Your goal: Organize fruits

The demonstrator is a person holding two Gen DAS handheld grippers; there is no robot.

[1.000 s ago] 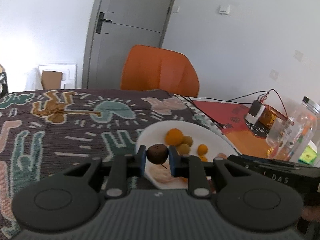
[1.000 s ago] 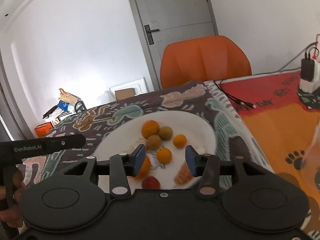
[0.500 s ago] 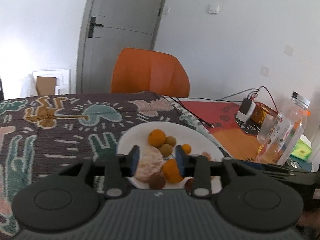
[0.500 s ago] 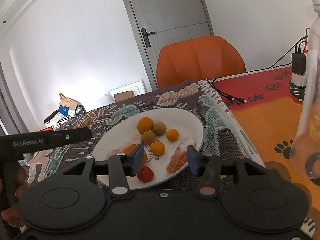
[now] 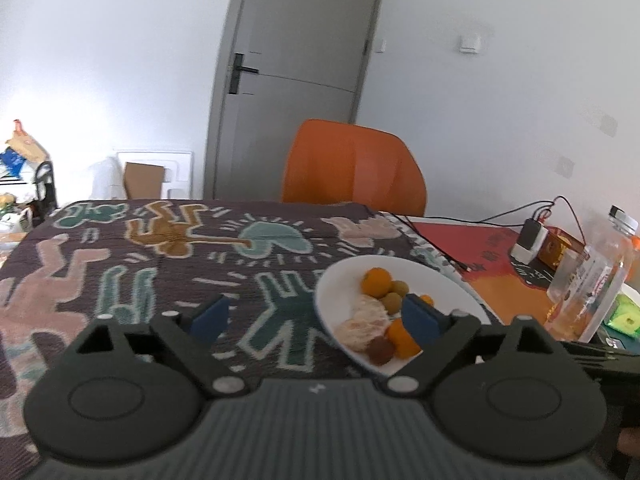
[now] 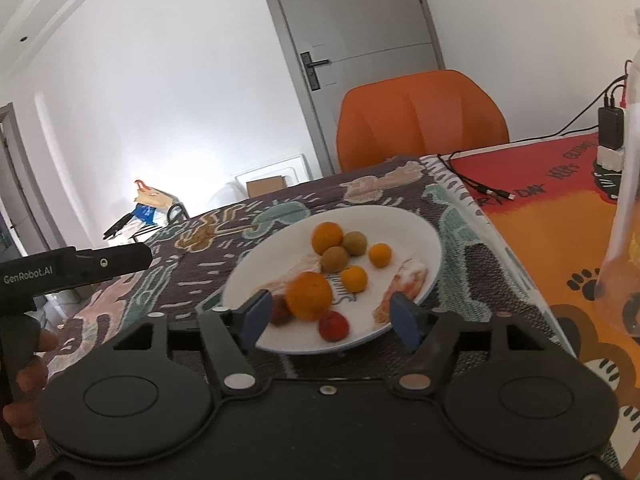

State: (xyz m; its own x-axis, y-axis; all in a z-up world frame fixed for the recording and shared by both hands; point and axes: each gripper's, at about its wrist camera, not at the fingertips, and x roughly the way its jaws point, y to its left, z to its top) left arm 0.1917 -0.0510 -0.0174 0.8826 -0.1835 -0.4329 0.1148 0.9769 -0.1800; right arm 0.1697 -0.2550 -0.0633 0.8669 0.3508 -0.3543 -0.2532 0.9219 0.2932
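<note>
Brown fruit [image 5: 380, 350] released onto plate [image 5: 340, 280], beside widened left gripper [image 5: 316, 318].

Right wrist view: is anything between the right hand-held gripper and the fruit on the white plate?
Nothing visible. The right hand-held gripper is open just short of the white plate's near rim, with the large orange and red fruit straight ahead. The clear bottle stands off to the right.

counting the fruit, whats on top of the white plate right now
On the white plate: two oranges, two small oranges, two green-brown fruits, a red fruit, peeled segments. One dark fruit is partly hidden behind the right tool's finger.
</note>
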